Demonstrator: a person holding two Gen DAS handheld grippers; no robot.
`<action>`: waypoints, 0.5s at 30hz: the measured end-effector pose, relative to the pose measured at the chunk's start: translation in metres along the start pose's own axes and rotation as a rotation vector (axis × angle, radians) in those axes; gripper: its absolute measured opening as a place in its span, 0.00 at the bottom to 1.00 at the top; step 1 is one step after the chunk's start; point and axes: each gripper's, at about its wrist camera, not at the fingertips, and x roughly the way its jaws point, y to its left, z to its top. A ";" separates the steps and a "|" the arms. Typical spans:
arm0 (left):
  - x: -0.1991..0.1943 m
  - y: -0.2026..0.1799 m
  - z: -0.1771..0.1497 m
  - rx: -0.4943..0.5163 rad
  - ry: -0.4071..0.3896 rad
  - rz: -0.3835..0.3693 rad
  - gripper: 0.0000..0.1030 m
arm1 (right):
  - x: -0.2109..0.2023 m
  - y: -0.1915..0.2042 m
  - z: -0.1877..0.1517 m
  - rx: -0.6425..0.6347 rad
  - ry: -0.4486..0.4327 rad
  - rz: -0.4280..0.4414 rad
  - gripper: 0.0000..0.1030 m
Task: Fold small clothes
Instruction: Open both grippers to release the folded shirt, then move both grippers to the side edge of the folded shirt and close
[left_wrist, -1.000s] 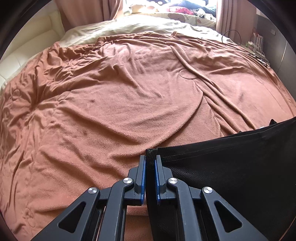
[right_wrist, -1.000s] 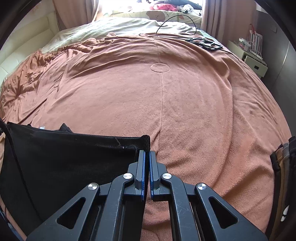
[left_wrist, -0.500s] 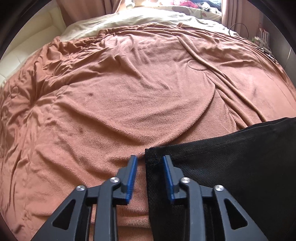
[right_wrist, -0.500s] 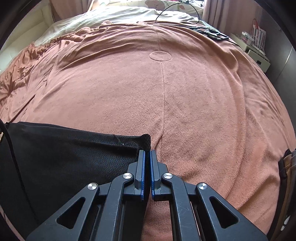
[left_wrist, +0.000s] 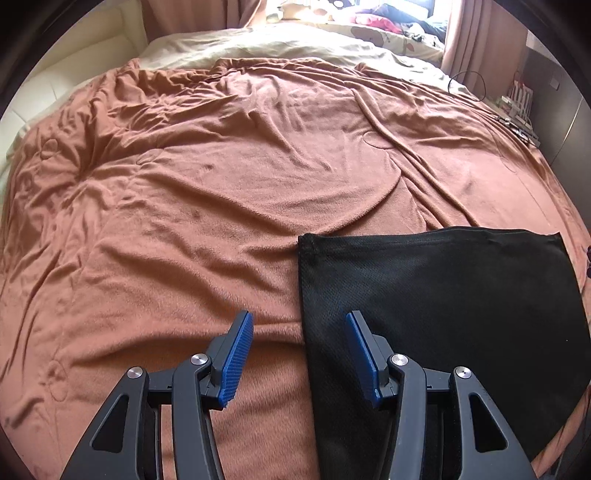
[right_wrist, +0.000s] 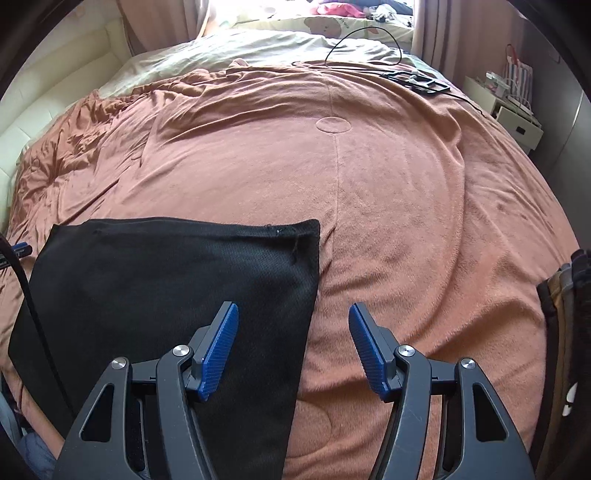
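A black mesh garment (left_wrist: 439, 306) lies flat on the brown blanket (left_wrist: 207, 192), its far edge straight and its corners square. My left gripper (left_wrist: 299, 325) stands open above the garment's left edge, holding nothing. In the right wrist view the same garment (right_wrist: 155, 291) fills the lower left. My right gripper (right_wrist: 293, 317) is open over its right edge, with one blue pad (right_wrist: 218, 350) above the cloth and the other above the blanket.
The brown blanket (right_wrist: 388, 192) covers a wide bed with a cream sheet (left_wrist: 280, 40) at the far end. A black cable and a flat device (right_wrist: 417, 77) lie far right. A stack of folded clothes (right_wrist: 565, 302) sits at the bed's right edge. A white nightstand (right_wrist: 517, 122) stands beyond.
Both grippers let go of the black garment's far corners and drew back; the left opened first, then the right. The garment now lies flat on the blanket.
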 end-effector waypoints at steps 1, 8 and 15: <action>-0.005 -0.001 -0.004 0.000 -0.003 -0.003 0.53 | -0.006 0.001 -0.003 -0.003 -0.002 0.003 0.59; -0.037 -0.002 -0.034 -0.022 -0.005 -0.035 0.53 | -0.036 -0.004 -0.030 0.007 -0.002 0.039 0.59; -0.059 -0.001 -0.071 -0.043 0.001 -0.060 0.53 | -0.059 -0.010 -0.063 0.049 0.003 0.061 0.58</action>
